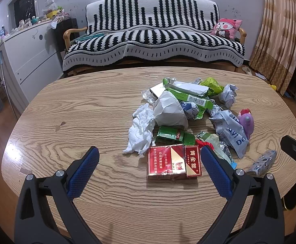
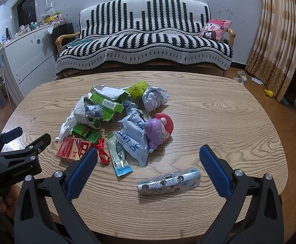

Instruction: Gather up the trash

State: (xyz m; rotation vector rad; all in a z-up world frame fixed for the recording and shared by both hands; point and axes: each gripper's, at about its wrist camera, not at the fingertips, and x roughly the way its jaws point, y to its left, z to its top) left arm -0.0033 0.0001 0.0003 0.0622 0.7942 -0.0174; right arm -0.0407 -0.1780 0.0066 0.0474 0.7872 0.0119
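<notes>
A heap of trash lies on the wooden table [image 1: 70,105]: a red cigarette pack [image 1: 172,162], white tissue [image 1: 142,130], a green carton [image 1: 190,97], crumpled paper [image 1: 228,95], a blue-white wrapper [image 1: 229,132] and a silver blister pack [image 2: 169,181]. My left gripper [image 1: 148,168] is open and empty, with the cigarette pack lying between its fingers. My right gripper [image 2: 148,170] is open and empty, with the blister pack between its fingers. The left gripper also shows in the right wrist view [image 2: 26,138].
A purple and red toy figure [image 2: 158,130] and a green toy truck [image 1: 174,135] lie among the trash. A striped sofa [image 1: 154,38] stands behind the table, a white cabinet [image 1: 30,50] at the left, curtains [image 1: 280,36] at the right.
</notes>
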